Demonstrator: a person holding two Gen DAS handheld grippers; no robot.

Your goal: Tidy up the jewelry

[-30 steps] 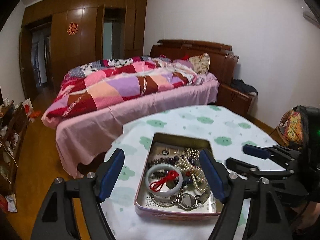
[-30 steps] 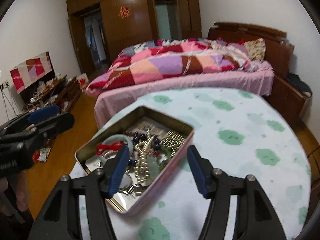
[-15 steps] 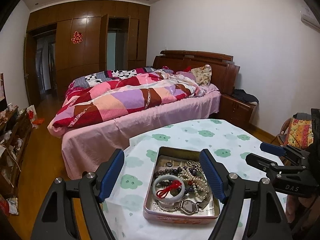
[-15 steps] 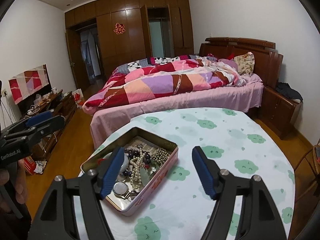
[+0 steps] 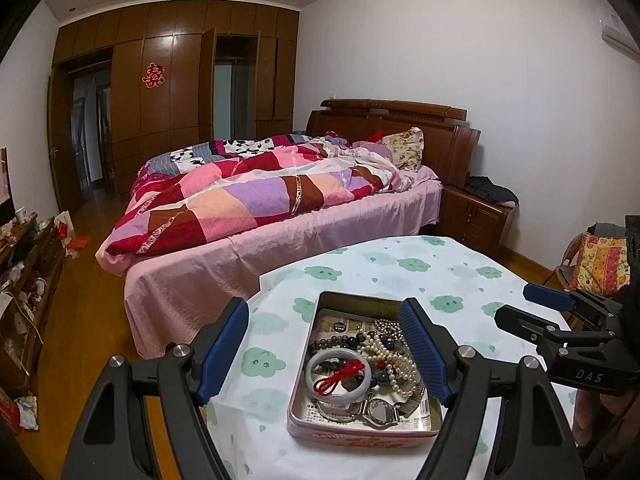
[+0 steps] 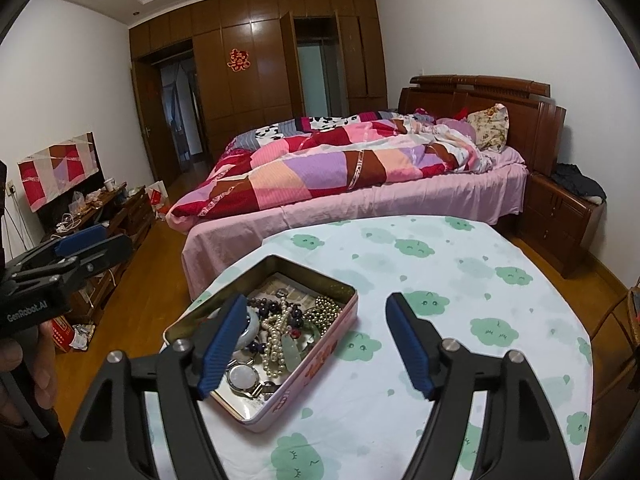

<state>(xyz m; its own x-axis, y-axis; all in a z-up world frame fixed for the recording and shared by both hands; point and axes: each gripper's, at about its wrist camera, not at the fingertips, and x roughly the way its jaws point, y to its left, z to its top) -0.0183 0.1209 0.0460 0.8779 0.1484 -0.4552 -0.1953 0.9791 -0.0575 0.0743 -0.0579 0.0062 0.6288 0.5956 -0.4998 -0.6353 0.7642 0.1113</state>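
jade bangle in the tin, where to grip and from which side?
Grip the bangle across its near-left rim, coming from above with one finger inside the ring. It lies flat in the tin; a red cord crosses its middle and pearls crowd its right side, so the left arc looks freest.

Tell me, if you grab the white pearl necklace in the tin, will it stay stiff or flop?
The pearl necklace would probably flop and dangle, since it lies in loose loops. It may drag neighbours along, being tangled with the dark beads. The round pearls look smooth, so possibly slippery.
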